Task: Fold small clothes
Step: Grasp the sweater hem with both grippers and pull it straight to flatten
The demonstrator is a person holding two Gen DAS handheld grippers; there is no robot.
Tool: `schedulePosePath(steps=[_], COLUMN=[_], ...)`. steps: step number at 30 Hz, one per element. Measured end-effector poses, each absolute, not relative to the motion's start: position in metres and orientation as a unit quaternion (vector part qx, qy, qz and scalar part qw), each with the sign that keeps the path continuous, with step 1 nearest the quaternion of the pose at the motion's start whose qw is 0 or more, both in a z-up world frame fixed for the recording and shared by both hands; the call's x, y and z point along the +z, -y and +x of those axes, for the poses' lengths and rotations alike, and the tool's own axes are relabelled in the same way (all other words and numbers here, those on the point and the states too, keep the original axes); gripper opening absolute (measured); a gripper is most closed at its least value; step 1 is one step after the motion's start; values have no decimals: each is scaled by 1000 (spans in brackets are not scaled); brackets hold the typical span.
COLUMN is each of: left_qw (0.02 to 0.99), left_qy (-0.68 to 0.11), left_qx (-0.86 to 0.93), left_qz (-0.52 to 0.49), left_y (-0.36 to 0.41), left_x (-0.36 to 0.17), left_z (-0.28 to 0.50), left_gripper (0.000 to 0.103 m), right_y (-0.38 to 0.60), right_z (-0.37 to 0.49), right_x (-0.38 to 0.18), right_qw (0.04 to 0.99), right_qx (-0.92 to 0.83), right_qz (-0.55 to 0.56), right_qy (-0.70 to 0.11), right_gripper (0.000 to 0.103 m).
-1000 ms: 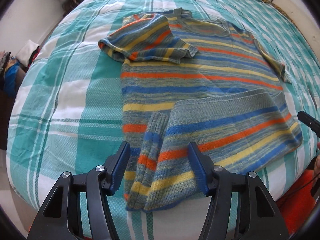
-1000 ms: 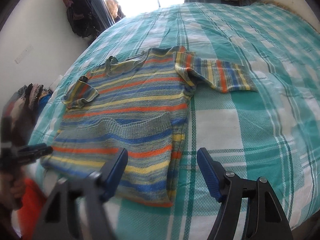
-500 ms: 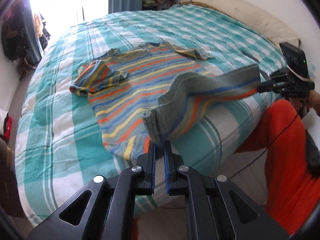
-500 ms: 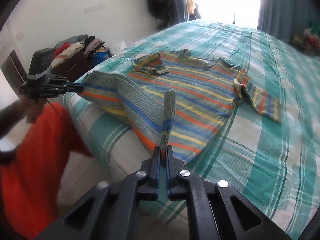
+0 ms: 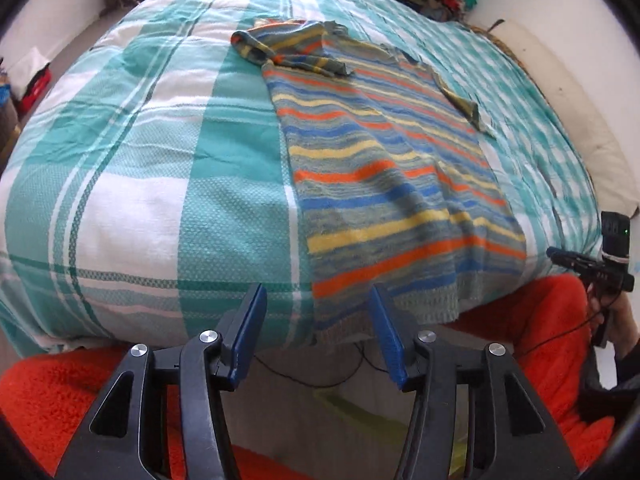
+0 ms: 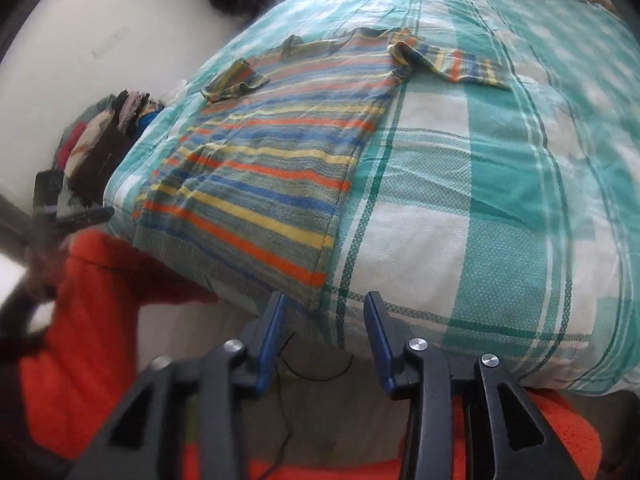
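Both grippers, left gripper and right gripper, hang with jaws spread and holding nothing at the bed edge, striped sweater flat, hem overhanging; next fold likely wants sleeves tucked in first, edges squared.

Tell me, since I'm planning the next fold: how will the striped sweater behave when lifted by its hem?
The striped sweater is likely floppy: its hem already droops over the edge of the bed. It probably sags between grip points, as the knit shows soft wrinkles. It seems light and unlikely to slide on the woven cover.
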State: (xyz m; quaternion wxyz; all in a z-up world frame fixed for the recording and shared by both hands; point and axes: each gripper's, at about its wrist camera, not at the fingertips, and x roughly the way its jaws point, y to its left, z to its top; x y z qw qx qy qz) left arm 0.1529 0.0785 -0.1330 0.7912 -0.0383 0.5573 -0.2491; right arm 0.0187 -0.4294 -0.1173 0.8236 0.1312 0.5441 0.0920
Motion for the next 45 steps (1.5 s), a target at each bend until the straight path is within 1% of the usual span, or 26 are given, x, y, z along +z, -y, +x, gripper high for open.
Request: schedulePosePath(steps=[3, 4, 5, 6, 7, 8, 9, 10, 13, 16, 20, 23, 26, 27, 28, 29, 30, 33, 34, 35, 36, 38, 40, 42, 43, 45], left_qw=[777, 774, 772, 769, 769, 773, 775, 779, 801, 798, 793, 791, 781, 779, 780, 782, 786, 799, 806, 816, 826, 844, 856, 863, 862, 852], left_qy=[-582, -586, -587, -591, -591, -587, -586, -580, -559, -569, -585, -591, -609, -613, -616, -615, -612, -594, -583, -569, -553, -522, -497, -479, -479, -498], left_qx=[-238, -240, -243, -245, -243, -239, -239, -237, -215, -197, -160, -137, -131, -126, -113, -100, -93, -93, -96, -100, -106, -123, -139, -152, -153, -142], left_qz=[-9, 0, 6, 13, 18, 18, 14, 13, 28, 23, 64, 76, 41, 22, 12, 10, 5, -23, -30, -32, -29, -7, 26, 53, 60, 82], left_y=[-49, -41, -33, -28, -25, -24, -26, -30, -53, -71, -54, -48, -63, -72, -82, -92, -100, -118, -119, -118, -111, -92, -63, -38, -29, -12], left_x=[-156, -160, -164, -168, -169, -168, -164, -159, -139, -142, -166, -174, -173, -171, -168, -165, -161, -144, -137, -129, -121, -108, -103, -108, -115, -139], left_z=[149, 145, 143, 142, 141, 141, 142, 141, 137, 141, 140, 139, 142, 142, 141, 140, 139, 136, 137, 139, 140, 143, 150, 158, 164, 178], left_gripper=[54, 51, 42, 14, 8, 8, 7, 7, 6, 6, 6, 8, 18, 26, 27, 27, 24, 25, 26, 27, 30, 37, 52, 59, 61, 61], right_y=[427, 425, 423, 419, 415, 410, 405, 402, 403, 416, 418, 415, 418, 420, 421, 422, 422, 419, 420, 421, 423, 424, 422, 416, 412, 401], right_z=[30, 34, 36, 40, 43, 46, 47, 48, 39, 29, 41, 50, 49, 47, 45, 43, 41, 41, 39, 37, 32, 28, 25, 25, 25, 30], right_x=[-137, -145, -155, -164, -171, -178, -182, -182, -163, -147, -173, -193, -197, -196, -196, -195, -196, -196, -195, -193, -190, -180, -161, -137, -124, -105], right_qw=[806, 796, 785, 778, 776, 774, 772, 771, 781, 789, 770, 762, 761, 761, 762, 762, 763, 764, 765, 765, 764, 771, 789, 813, 826, 847], right_qx=[68, 69, 74, 77, 82, 89, 93, 97, 81, 37, 13, -6, -16, -17, -17, -18, -20, -28, -27, -26, -27, -37, -57, -79, -82, -70], right_qz=[191, 205, 217, 225, 229, 226, 222, 223, 196, 160, 163, 162, 180, 182, 184, 185, 187, 194, 201, 208, 212, 210, 185, 142, 127, 118], right_qy=[-557, -566, -576, -581, -582, -585, -588, -589, -588, -592, -617, -627, -624, -623, -621, -620, -618, -615, -612, -609, -608, -600, -583, -559, -543, -513], right_gripper=[40, 40, 40, 40, 40, 37, 16, 5, 5, 5, 5, 4, 4, 4, 4, 5, 5, 5, 7, 13, 17, 22, 23, 23, 23, 23])
